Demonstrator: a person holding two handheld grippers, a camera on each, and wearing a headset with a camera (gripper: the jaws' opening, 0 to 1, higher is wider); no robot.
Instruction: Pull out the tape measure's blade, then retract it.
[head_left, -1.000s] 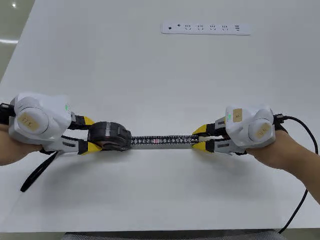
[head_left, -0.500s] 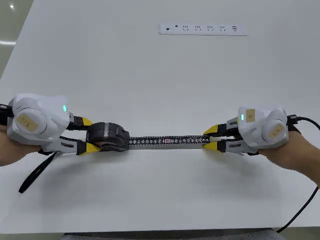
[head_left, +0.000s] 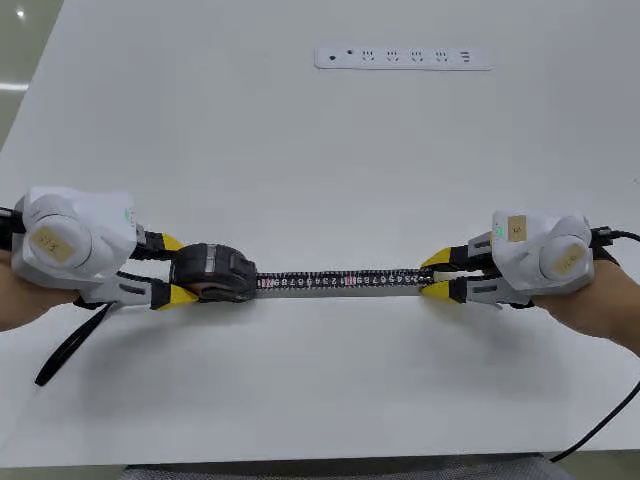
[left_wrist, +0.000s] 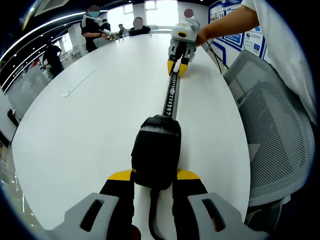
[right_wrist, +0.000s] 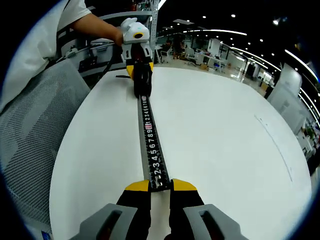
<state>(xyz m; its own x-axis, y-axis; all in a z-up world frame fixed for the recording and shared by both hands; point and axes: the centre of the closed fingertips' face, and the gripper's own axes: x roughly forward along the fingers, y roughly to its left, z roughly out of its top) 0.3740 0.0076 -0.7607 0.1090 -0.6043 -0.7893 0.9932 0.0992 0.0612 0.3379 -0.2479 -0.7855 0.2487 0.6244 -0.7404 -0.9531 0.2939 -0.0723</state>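
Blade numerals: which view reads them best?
Right gripper view: the blade runs straight out from the right tongs, numerals large. Head view shows them tiny; left gripper view shows the blade foreshortened beyond the case.

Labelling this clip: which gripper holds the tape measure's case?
The left gripper, shut on the black case; the right gripper pinches the end of the blade instead.
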